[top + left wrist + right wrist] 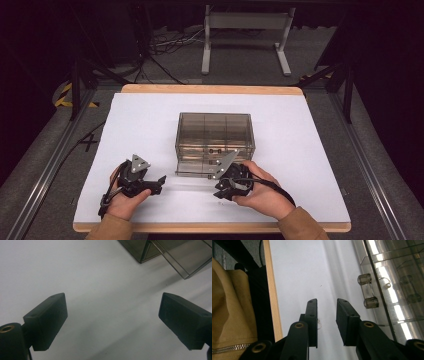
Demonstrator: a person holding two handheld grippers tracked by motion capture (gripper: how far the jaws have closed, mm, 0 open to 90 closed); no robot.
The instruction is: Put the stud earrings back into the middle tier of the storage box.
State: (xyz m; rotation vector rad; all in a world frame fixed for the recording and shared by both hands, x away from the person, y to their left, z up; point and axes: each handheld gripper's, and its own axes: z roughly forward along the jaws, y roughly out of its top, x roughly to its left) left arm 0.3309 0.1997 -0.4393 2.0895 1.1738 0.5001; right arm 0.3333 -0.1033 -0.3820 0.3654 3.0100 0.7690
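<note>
Left hand-held gripper at lower left of the high view, jaws spread wide, holding nothing; bare white tabletop around it, near edge just below. Smoked clear drawer box sits at frame centre, wide margins to left, right and far edges; its lowest drawer juts out slightly. Right hand-held gripper at lower centre, just in front of the box: jaws parted a narrow gap, empty; drawer handle close beside them, not touched
</note>
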